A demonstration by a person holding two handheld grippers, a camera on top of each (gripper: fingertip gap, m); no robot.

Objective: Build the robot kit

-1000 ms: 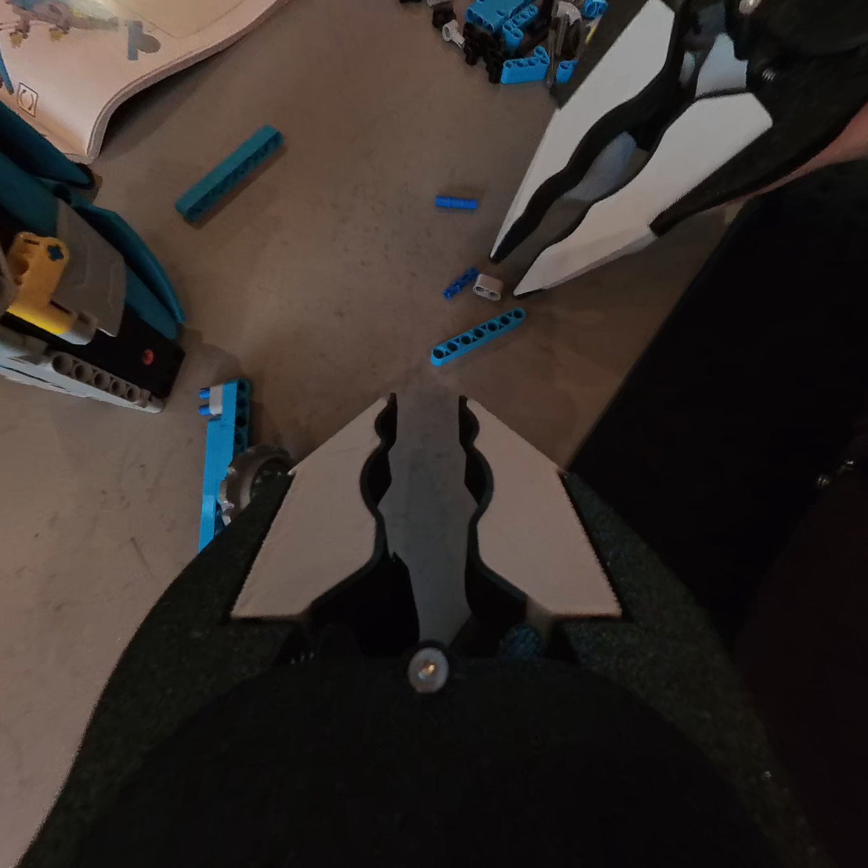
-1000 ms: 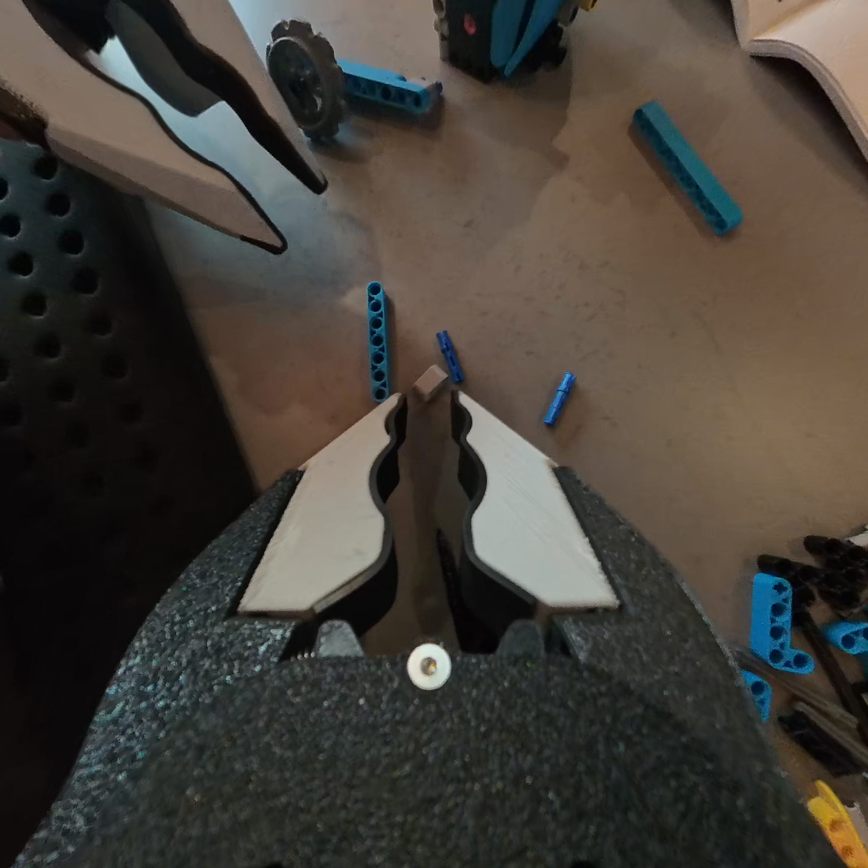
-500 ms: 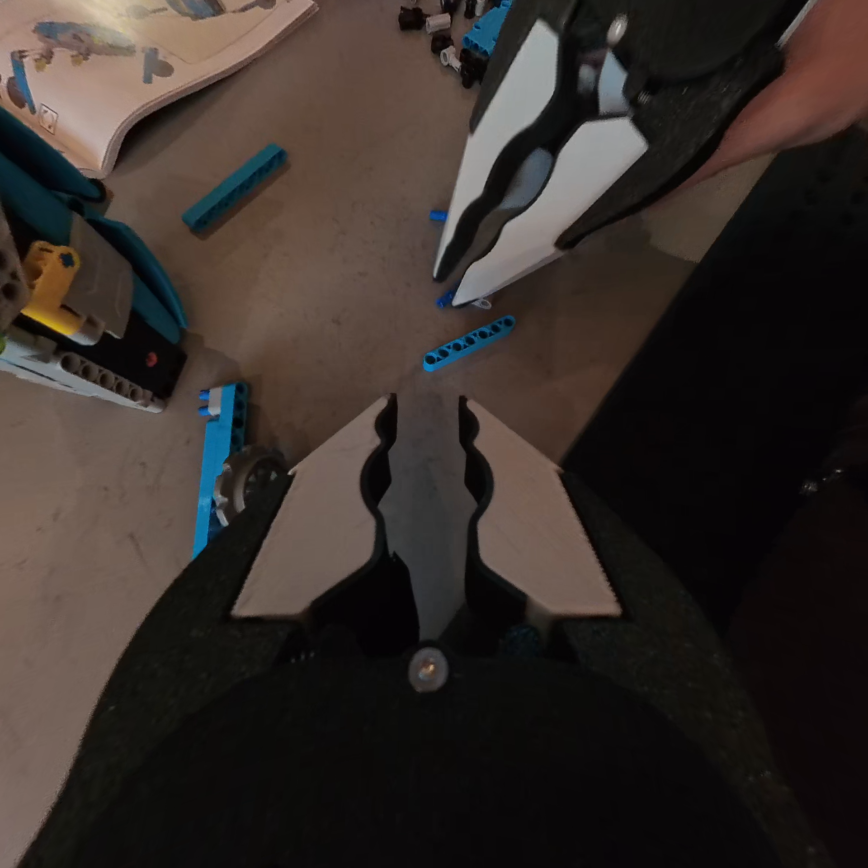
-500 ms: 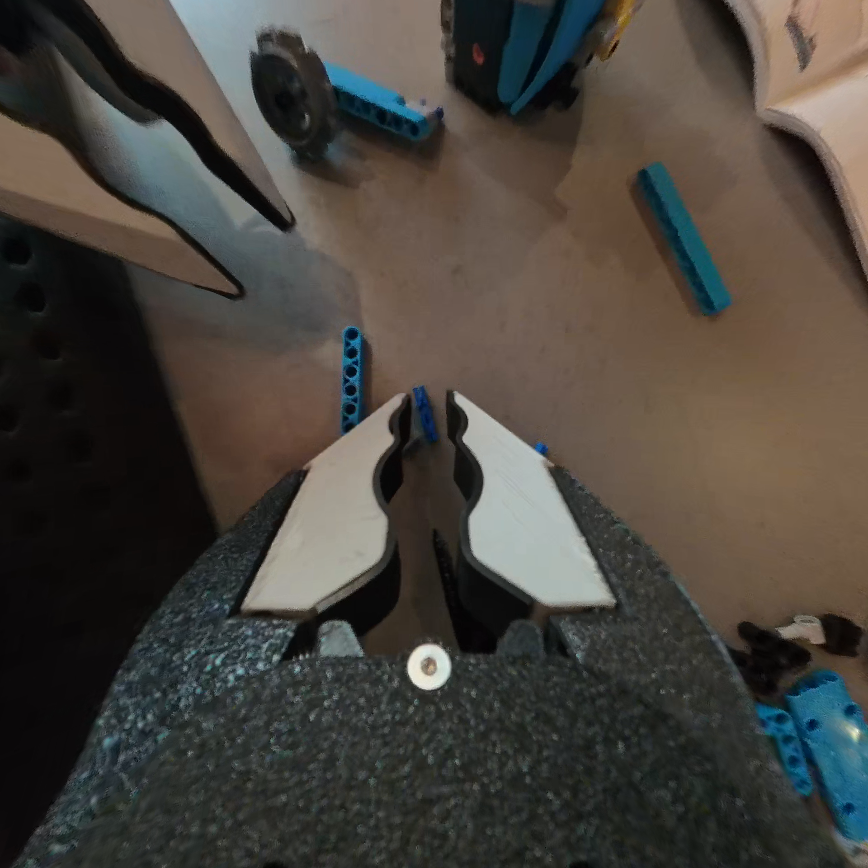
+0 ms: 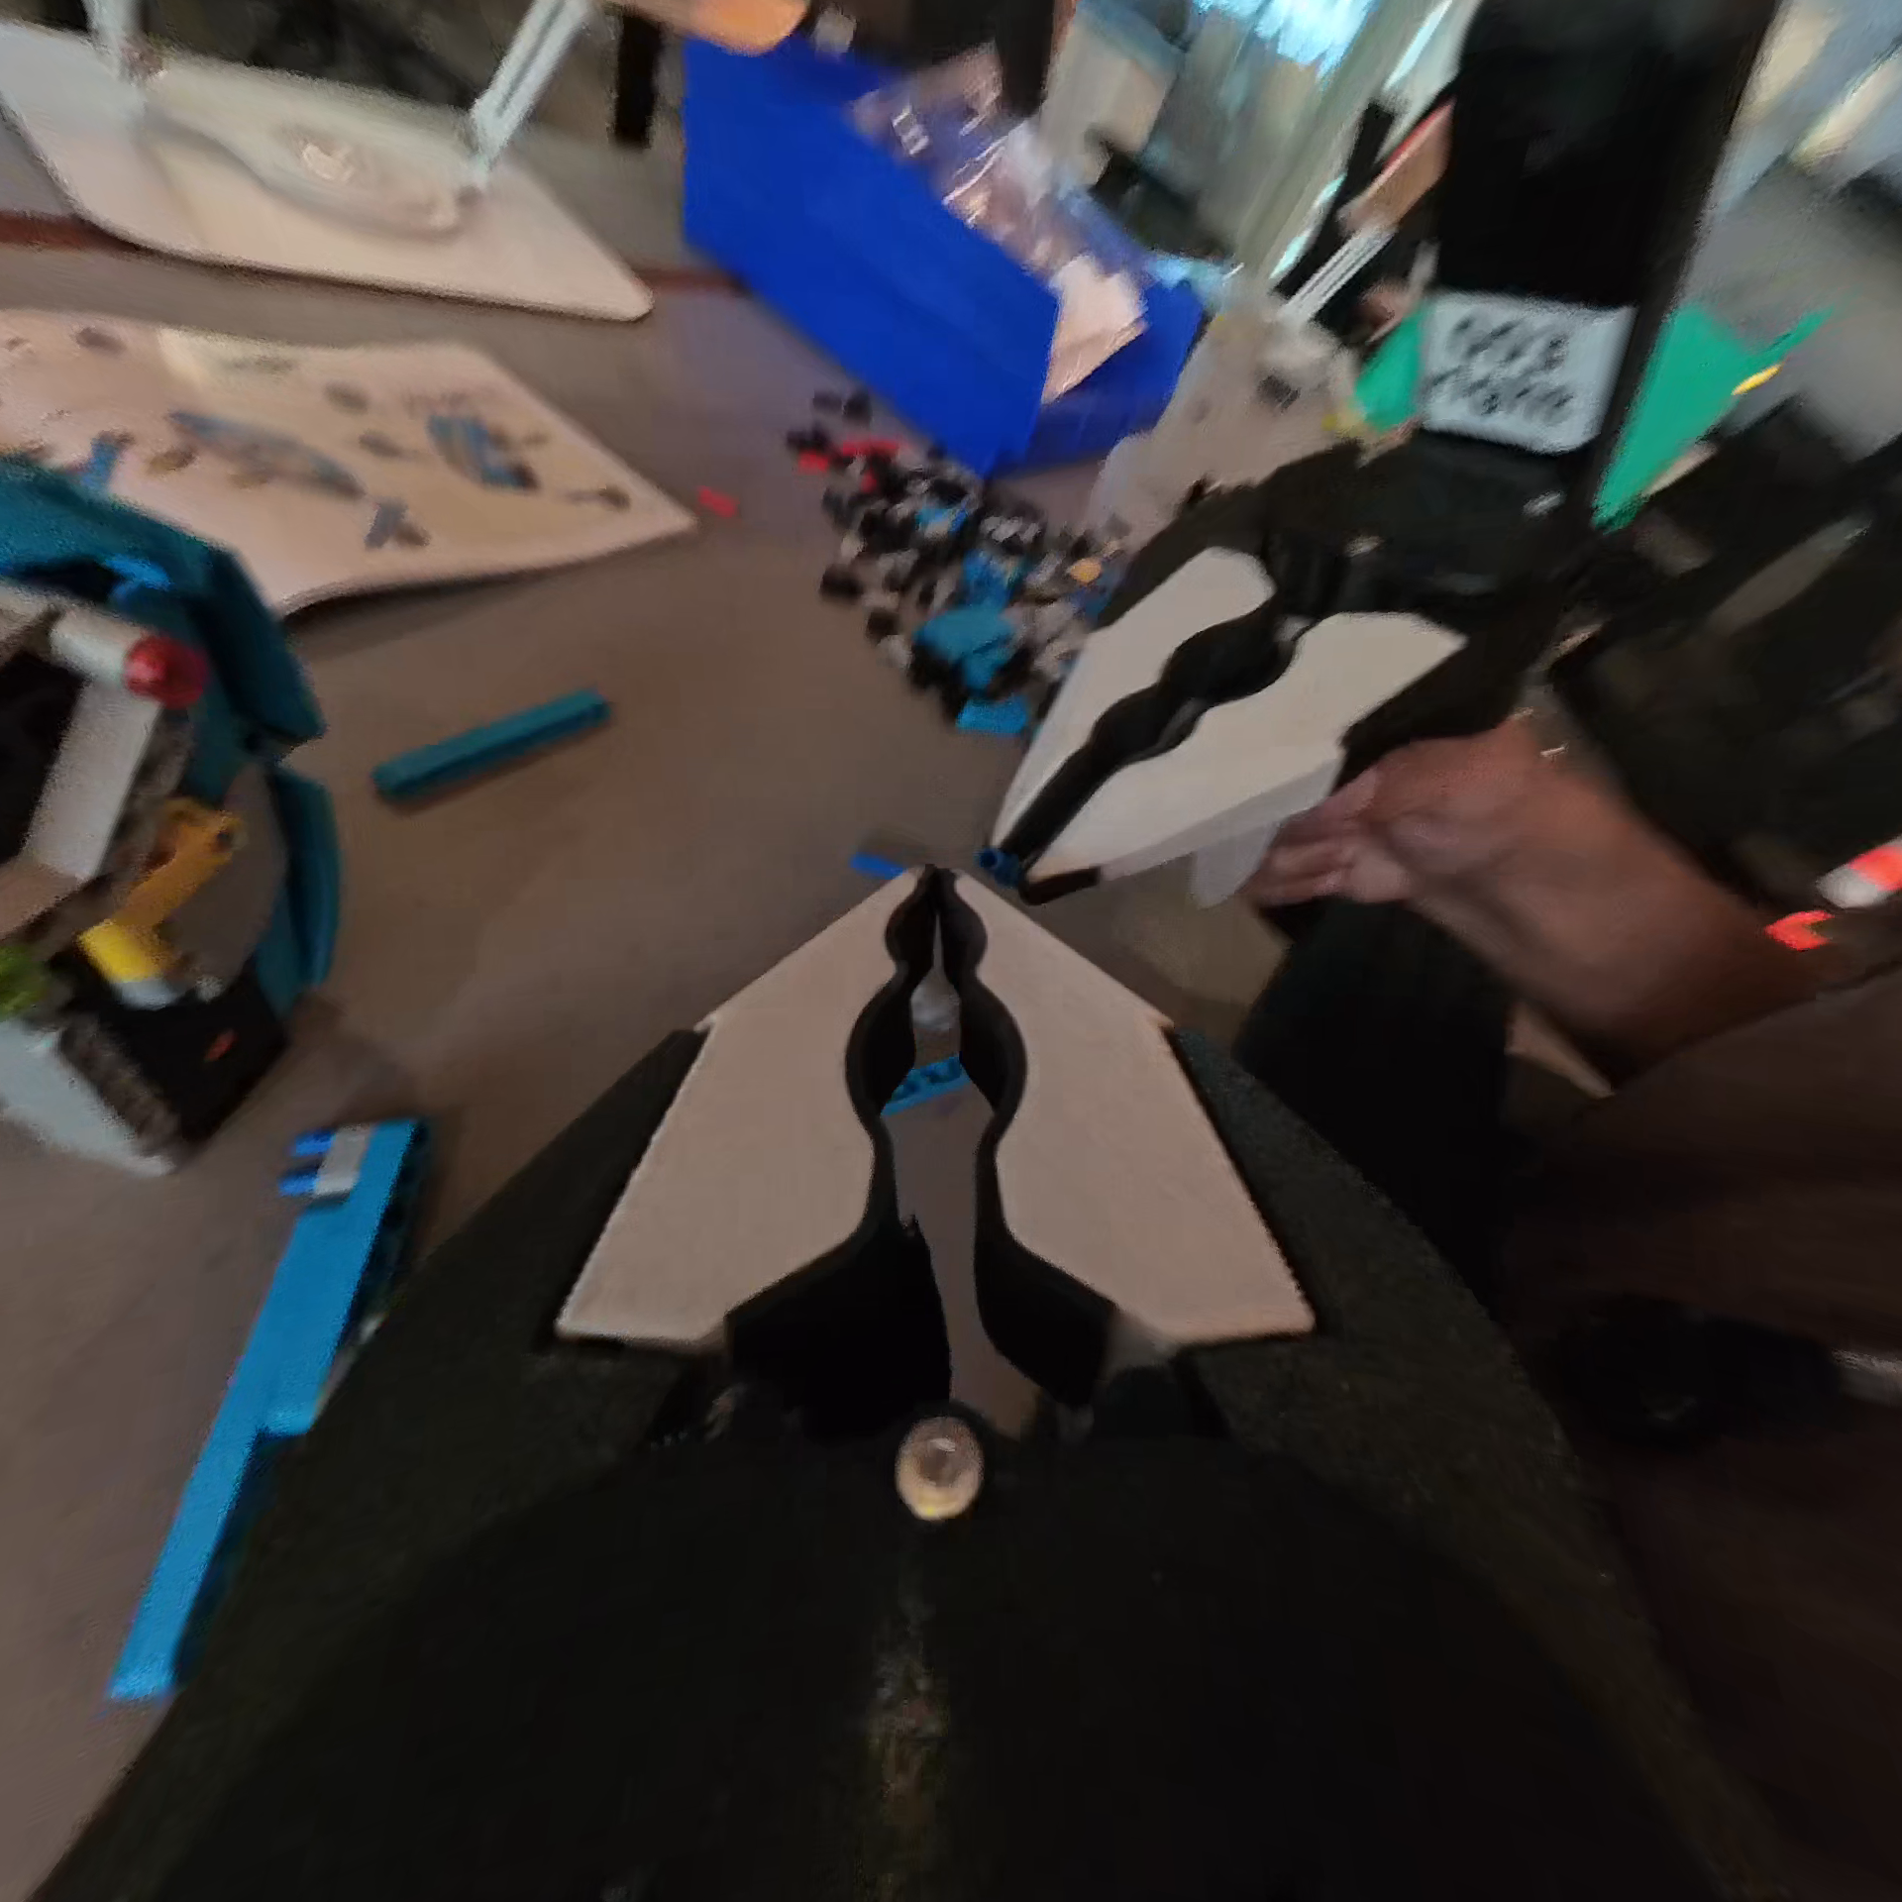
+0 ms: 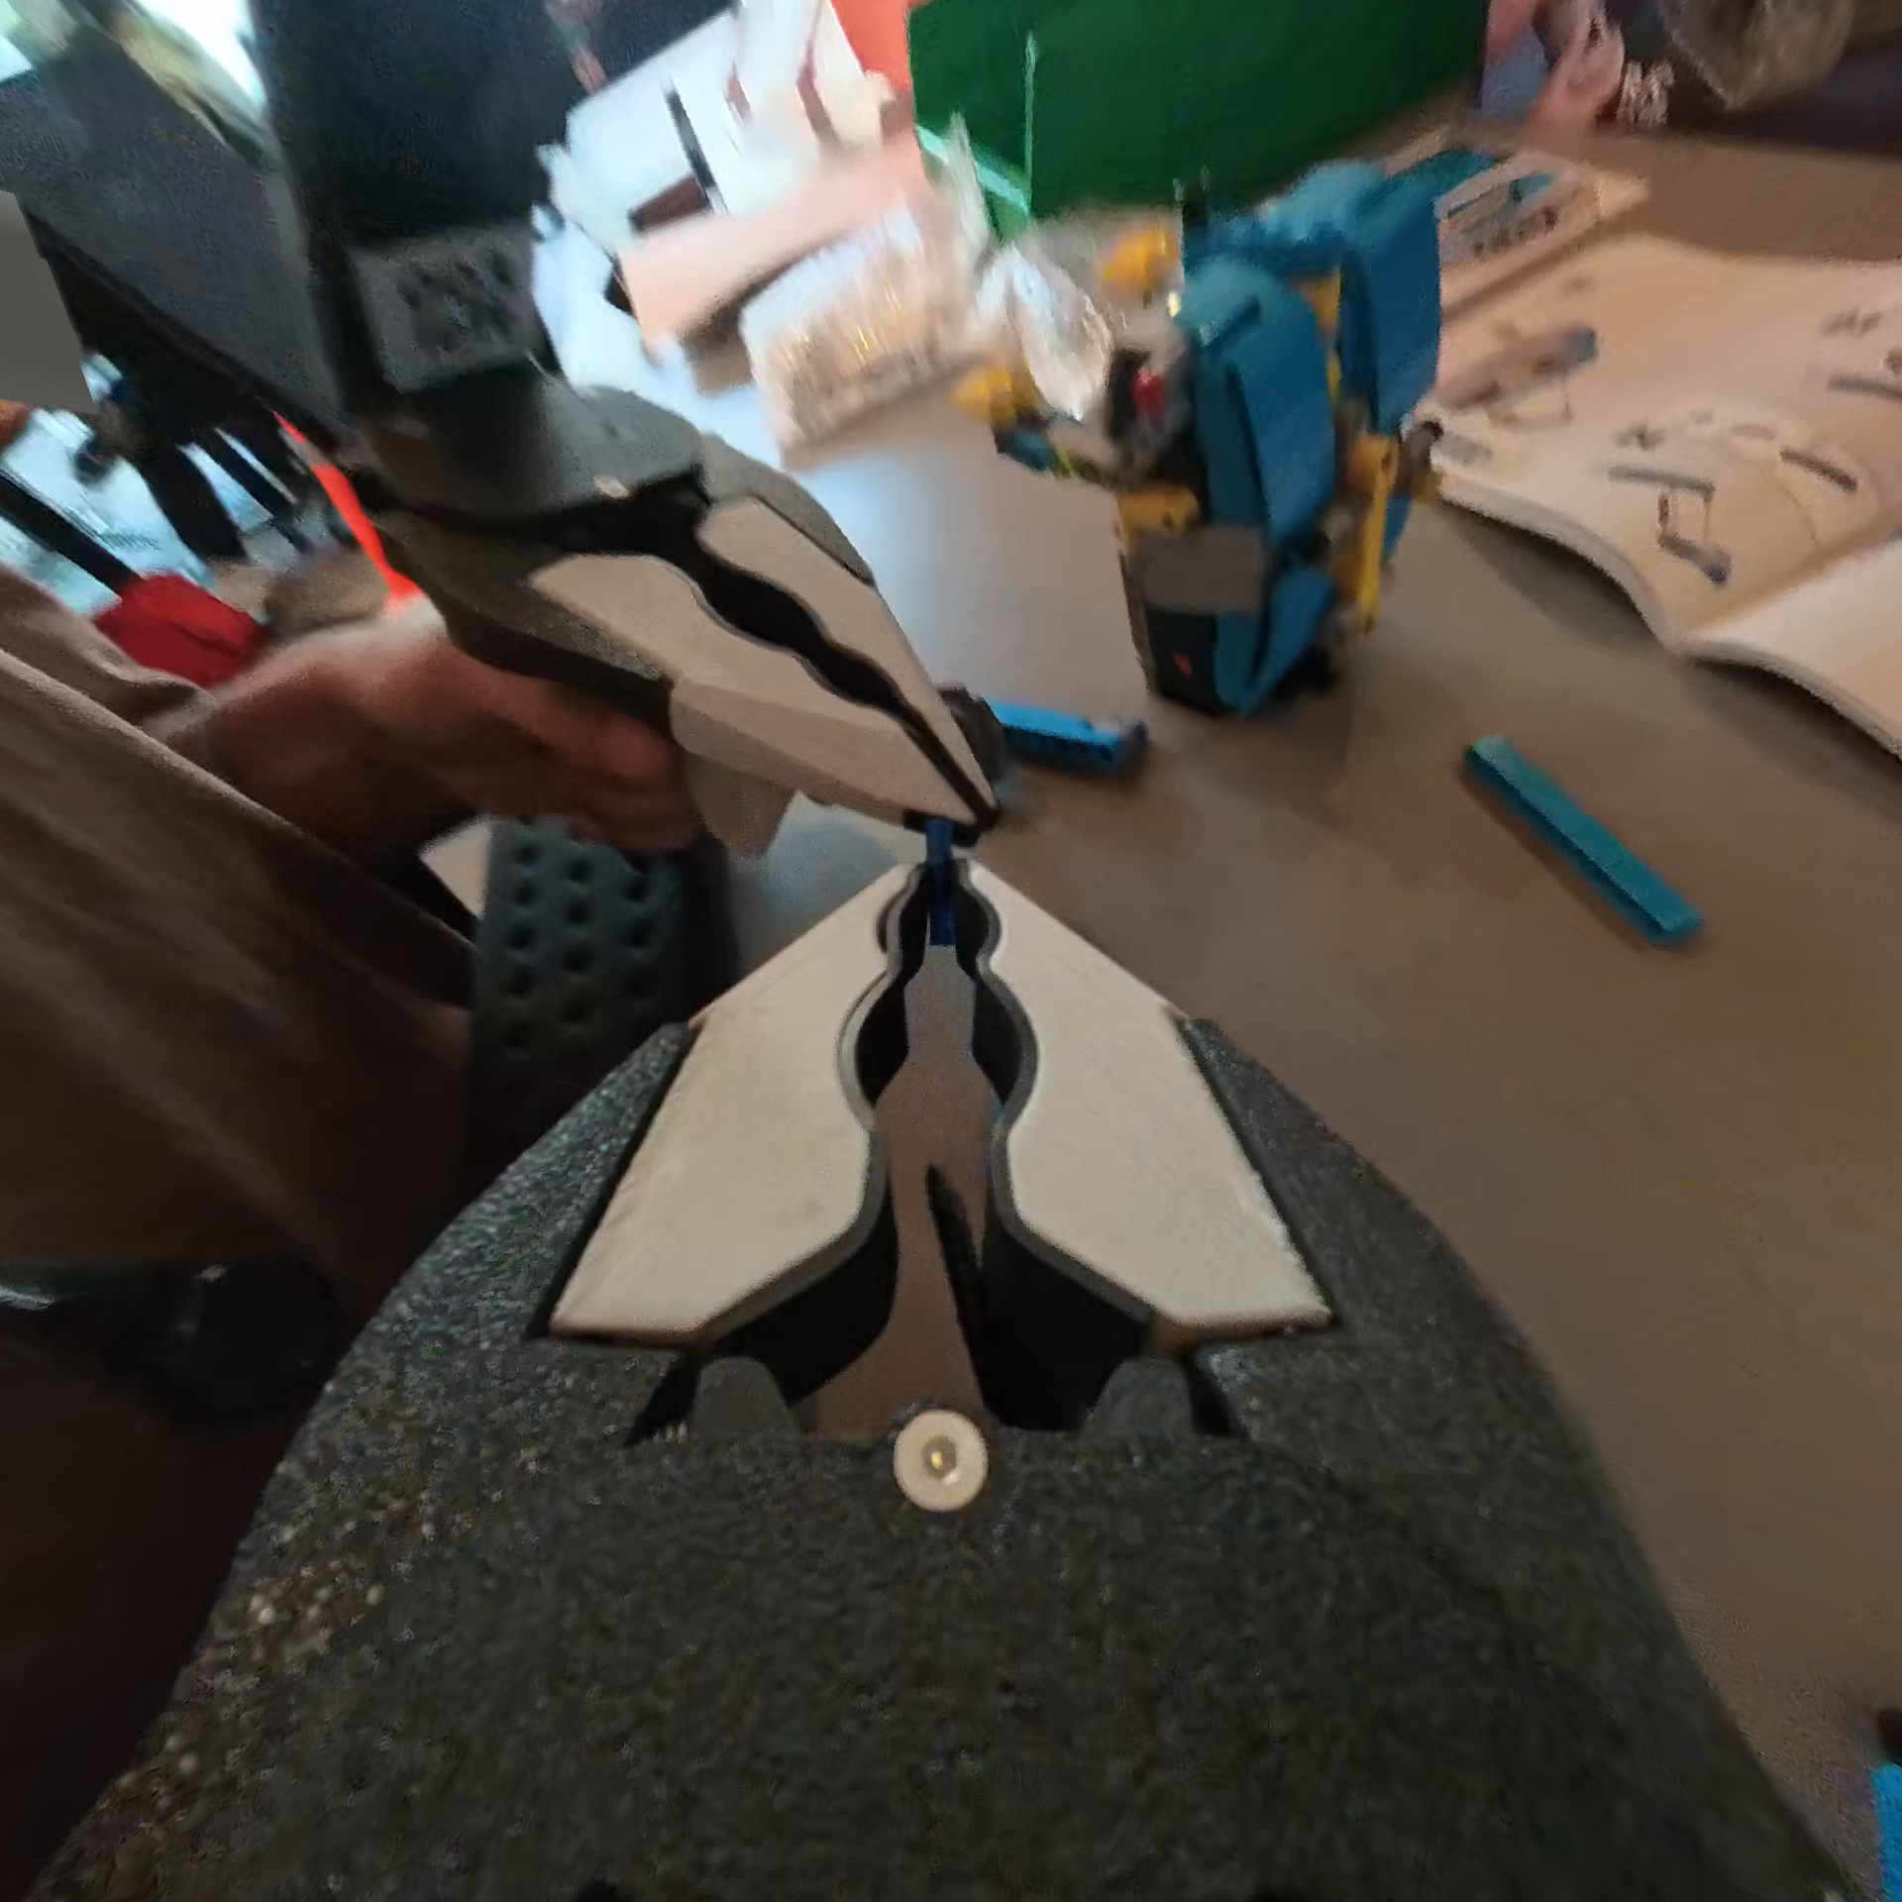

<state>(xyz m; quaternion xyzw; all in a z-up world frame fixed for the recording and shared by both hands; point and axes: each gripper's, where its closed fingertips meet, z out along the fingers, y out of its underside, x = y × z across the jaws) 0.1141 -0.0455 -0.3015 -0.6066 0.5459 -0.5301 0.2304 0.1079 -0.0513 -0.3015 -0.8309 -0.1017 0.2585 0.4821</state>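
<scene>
Looking across left wrist view, left to right: teal and yellow brick model [image 5: 154, 782] at left edge, open booklet [image 5: 340, 484] upper left, long teal beam [image 5: 494, 736] flat on desk [image 5: 669, 926], pile of small bricks [image 5: 957, 597] top middle. Left gripper [image 5: 931, 880] in middle, fingers pressed together at tips; anything pinched there too small to tell. Right gripper [image 6: 939, 887] fingers narrow, pinching small dark blue pin [image 6: 939, 911]. Pin sticks out, end touching or just beside left tips.
</scene>
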